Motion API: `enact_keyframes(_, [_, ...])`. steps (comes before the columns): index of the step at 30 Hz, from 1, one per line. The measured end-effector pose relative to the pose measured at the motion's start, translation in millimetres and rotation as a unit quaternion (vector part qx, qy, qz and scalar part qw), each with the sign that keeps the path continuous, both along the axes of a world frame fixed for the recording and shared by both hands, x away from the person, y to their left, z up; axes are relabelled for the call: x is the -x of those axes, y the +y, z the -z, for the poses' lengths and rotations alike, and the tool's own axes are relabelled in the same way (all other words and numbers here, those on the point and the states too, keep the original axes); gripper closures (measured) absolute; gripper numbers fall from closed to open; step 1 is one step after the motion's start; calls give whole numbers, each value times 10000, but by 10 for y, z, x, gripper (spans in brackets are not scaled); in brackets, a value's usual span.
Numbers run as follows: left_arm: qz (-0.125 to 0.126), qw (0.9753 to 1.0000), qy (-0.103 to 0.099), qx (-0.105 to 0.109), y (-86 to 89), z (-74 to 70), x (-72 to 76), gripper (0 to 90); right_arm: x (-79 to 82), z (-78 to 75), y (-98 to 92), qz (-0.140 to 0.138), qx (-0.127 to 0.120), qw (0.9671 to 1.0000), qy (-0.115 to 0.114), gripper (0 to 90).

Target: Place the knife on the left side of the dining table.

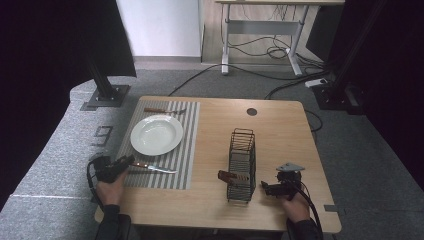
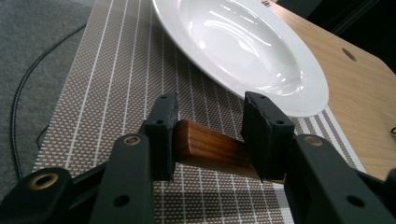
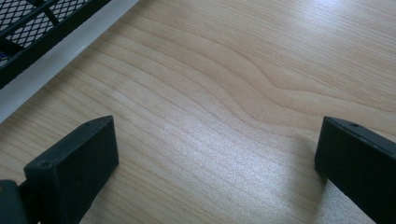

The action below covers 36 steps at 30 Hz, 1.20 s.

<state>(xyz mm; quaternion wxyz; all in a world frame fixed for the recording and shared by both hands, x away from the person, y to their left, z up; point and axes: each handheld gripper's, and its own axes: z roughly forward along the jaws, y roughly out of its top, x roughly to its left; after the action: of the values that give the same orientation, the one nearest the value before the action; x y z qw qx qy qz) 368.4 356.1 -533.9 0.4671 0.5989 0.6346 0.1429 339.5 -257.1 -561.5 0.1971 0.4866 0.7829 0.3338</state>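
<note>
While the left tongs (image 2: 210, 126) clamp the knife (image 1: 152, 167) by its wooden handle on the striped mat (image 1: 182, 150) near the plate (image 1: 156, 134), the right tongs (image 3: 215, 163) gape apart over the worktop (image 1: 280, 135).

A round white ceramic plate (image 1: 156, 134) sits on a grey striped woven placemat (image 1: 187, 150) at the left of the light wooden table (image 1: 280, 130). A wooden-handled utensil (image 1: 162, 110) lies across the mat's far edge, beyond the plate. Right of the mat stands a black wire-mesh rack (image 1: 242, 165), a brown-handled piece (image 1: 232, 176) jutting from its near left side.
</note>
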Motion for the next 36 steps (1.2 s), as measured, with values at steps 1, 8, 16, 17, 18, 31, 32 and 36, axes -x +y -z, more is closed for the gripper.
enact_keyframes(1, [-10,10000,18,16,5,13,-9,566,0,0,0,0,1,10000,-1,0])
enact_keyframes(8, [-27,9998,199,92,45,102,-36,559,0,0,0,-1,0,10000,0,0])
enact_keyframes(16, [-39,9995,318,49,49,121,-51,554,0,0,0,0,0,10000,0,0])
enact_keyframes(17, [-43,9994,337,38,49,123,-52,554,0,0,1,0,0,10000,0,0])
enact_keyframes(18, [-48,9994,355,24,48,126,-53,553,0,0,0,-1,1,10000,0,0])
enact_keyframes(31, [-32,9980,489,-391,9,117,-47,539,0,0,1,0,1,10000,0,0])
enact_keyframes(32, [-26,9978,493,-451,2,114,-46,537,0,0,1,0,1,10000,0,0])
enact_keyframes(36, [1,9957,498,-776,-39,99,-48,528,0,0,1,1,0,10000,0,0])
